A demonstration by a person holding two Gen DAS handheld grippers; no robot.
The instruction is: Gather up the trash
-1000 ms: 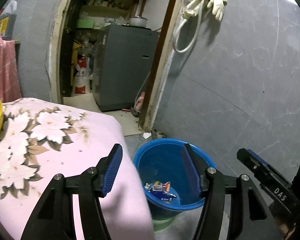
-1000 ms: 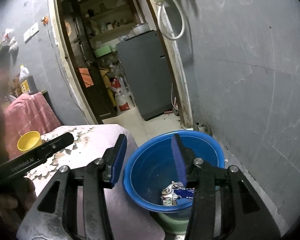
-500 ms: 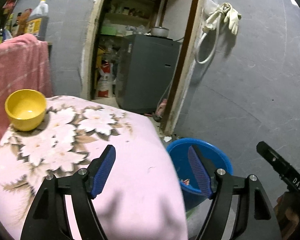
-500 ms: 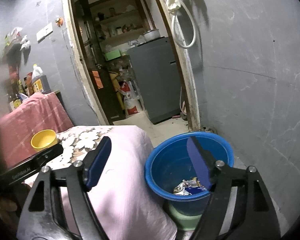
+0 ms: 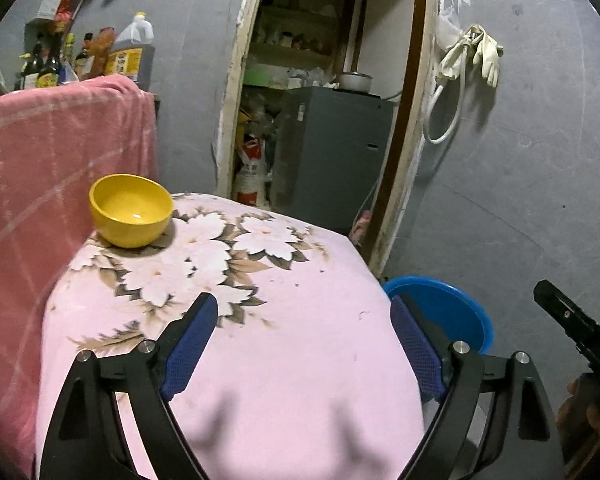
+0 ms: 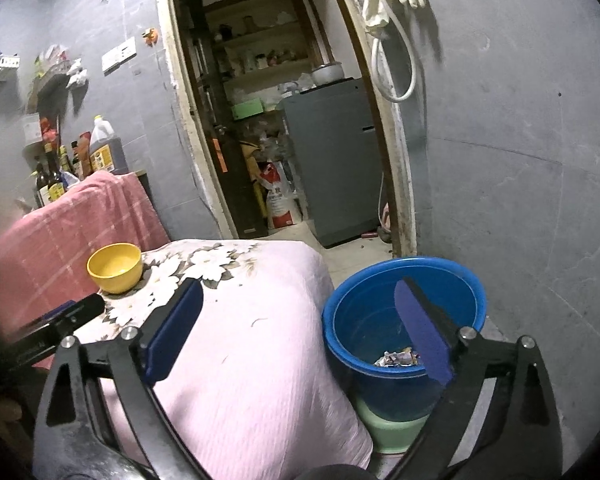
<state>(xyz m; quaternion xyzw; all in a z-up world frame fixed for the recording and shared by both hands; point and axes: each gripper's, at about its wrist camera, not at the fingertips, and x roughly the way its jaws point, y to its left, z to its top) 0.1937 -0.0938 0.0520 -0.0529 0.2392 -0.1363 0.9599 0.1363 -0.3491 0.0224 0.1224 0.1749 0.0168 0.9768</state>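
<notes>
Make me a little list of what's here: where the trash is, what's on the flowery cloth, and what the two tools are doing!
trash: crumpled wrappers at the bottom of the round blue plastic bucket
bucket place: on the floor beside the pink flowered cloth, on a pale green stand
on cloth: round yellow bowl, looks empty
left tool: jaws opening, nothing between them
right tool: wide open, empty

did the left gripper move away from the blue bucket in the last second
Yes. The left gripper, jaws opening with nothing between them, has swung left: the blue bucket slid from between its fingers to the right, and pink cloth lies below.
</notes>
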